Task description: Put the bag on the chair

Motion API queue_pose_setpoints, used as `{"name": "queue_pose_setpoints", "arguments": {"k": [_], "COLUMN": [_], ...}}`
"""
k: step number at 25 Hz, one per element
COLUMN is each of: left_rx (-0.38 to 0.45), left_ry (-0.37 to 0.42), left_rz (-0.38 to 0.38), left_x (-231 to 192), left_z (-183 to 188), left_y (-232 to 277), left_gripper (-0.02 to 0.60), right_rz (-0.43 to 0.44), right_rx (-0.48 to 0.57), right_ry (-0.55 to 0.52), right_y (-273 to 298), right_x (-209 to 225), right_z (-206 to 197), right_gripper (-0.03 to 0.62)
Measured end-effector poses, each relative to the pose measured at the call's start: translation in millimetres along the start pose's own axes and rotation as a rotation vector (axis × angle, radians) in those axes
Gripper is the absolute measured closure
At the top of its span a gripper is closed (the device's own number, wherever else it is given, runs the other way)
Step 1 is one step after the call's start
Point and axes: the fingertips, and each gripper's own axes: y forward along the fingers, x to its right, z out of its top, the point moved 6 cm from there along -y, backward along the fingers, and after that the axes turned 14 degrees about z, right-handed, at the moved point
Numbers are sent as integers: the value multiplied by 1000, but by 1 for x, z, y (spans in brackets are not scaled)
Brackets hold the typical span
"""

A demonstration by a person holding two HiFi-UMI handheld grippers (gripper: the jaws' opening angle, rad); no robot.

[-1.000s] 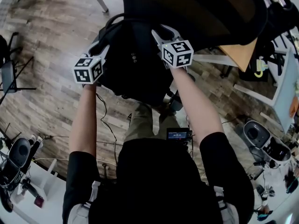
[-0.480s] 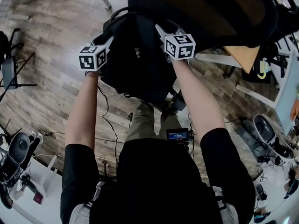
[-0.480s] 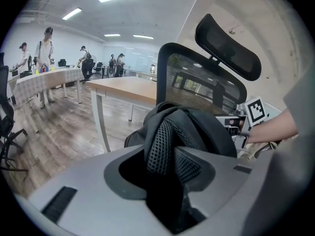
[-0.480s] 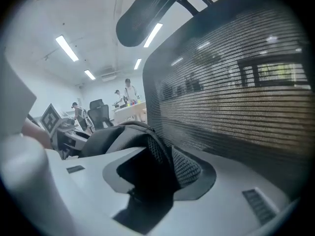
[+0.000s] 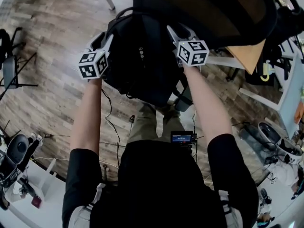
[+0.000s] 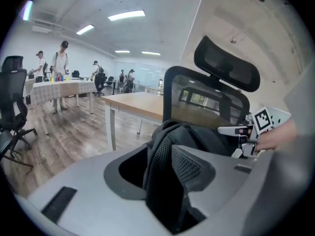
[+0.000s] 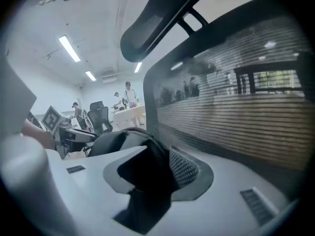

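Jaws: left gripper [image 5: 105,38] opening around bag [image 5: 140,56] strap [image 6: 160,171], right gripper [image 5: 175,31] clamped on its other strap; bag against chair [image 5: 213,13] backrest, apparently seated; advise freeing both straps fully before drawing back, lest it snag.

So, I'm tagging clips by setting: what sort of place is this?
Likely an open-plan office or lab: a mesh chair, long tables with people around them, and strip lights on the ceiling.

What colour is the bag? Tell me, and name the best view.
The bag is black all over; the head view shows it best.
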Motion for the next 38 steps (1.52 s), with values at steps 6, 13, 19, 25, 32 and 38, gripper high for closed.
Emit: {"name": "queue_pose_setpoints", "arguments": {"k": [6,13,19,25,32,38], "left_rx": [123,278,353,385,426,438], "left_ry": [-49,-73,-51,-57,-19,-23], "left_rz": [-25,-116,-153,-175,-146,-126], "left_x": [14,70,133,196,260,294], "left_z": [20,44,41,16,-22,-51], "left_y": [-54,-143,-224,-304,-389,-449], "left_gripper": [517,578,578,578,578,578], "right_rz": [45,47,28,-1,-12,-13], "right_rx": [74,193,308,354,430,459], "right_ry": [-71,-138,-198,-213,-213,-244], "right_y": [-51,-144,-247,-344,-437,-495], "right_x": [-45,-111,-159,-201,-243,-275], "right_z": [24,56,65,47,18,-4], "right_gripper": [521,582,582,583,583,583]}}
